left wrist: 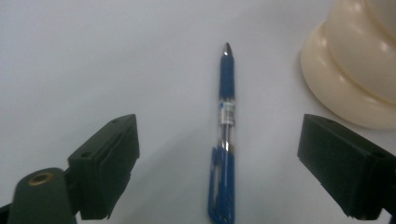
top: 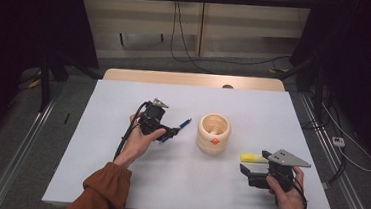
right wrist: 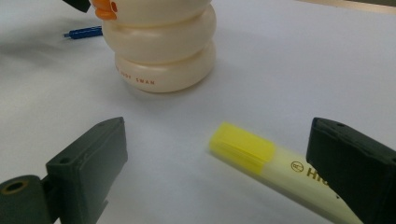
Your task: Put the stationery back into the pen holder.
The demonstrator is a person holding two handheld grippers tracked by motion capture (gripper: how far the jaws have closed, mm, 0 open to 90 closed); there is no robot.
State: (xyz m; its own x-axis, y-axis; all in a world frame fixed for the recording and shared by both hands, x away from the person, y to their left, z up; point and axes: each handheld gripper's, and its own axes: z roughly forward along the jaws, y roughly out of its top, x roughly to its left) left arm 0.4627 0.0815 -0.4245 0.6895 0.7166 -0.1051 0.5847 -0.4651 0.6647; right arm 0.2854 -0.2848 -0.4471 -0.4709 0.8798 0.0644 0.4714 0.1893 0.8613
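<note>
From above, the left gripper (top: 167, 131) reaches a blue pen (top: 184, 123) lying beside the cream holder (top: 214, 133). Its own view shows jaws spread wide around the pen (left wrist: 225, 140), light, stiff and slick, best pinched mid-barrel. The right gripper (right wrist: 224, 182), jaws also apart, frames a yellow highlighter (right wrist: 261, 161) flat on the table (right wrist: 289, 70).

Your blue pen (left wrist: 226, 135), clear-barrelled at its middle, lies left of the cream ribbed holder (top: 214, 133), which carries an orange spot and small red lettering. Right of the holder you have a pale yellow highlighter (right wrist: 275, 173) with a bright yellow cap.
</note>
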